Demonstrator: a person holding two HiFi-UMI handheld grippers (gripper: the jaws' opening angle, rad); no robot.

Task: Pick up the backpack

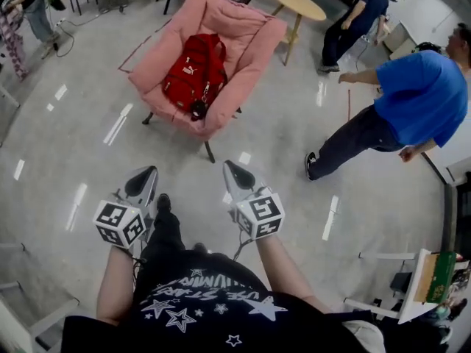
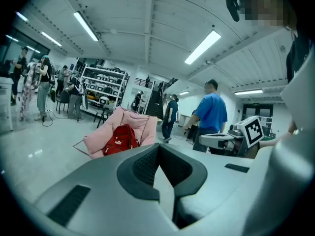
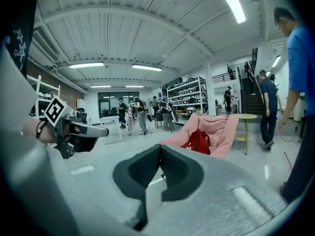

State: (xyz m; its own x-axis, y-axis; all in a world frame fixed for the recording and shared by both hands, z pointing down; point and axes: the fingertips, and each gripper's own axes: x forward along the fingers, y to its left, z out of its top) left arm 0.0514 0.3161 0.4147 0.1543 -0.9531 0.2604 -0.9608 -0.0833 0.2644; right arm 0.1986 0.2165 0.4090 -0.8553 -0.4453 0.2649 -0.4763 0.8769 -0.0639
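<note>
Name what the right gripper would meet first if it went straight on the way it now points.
Probably the front edge of the pink cushioned chair, just beside the red fabric backpack lying in it, though depth is unclear.

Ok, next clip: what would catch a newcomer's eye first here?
The bright red fabric backpack lying in the pink padded chair at the top centre of the head view draws the eye first. Low in that view, the left gripper and right gripper point toward it, both shut and empty, well short of the chair. A person in a blue shirt leans in at the right.
</note>
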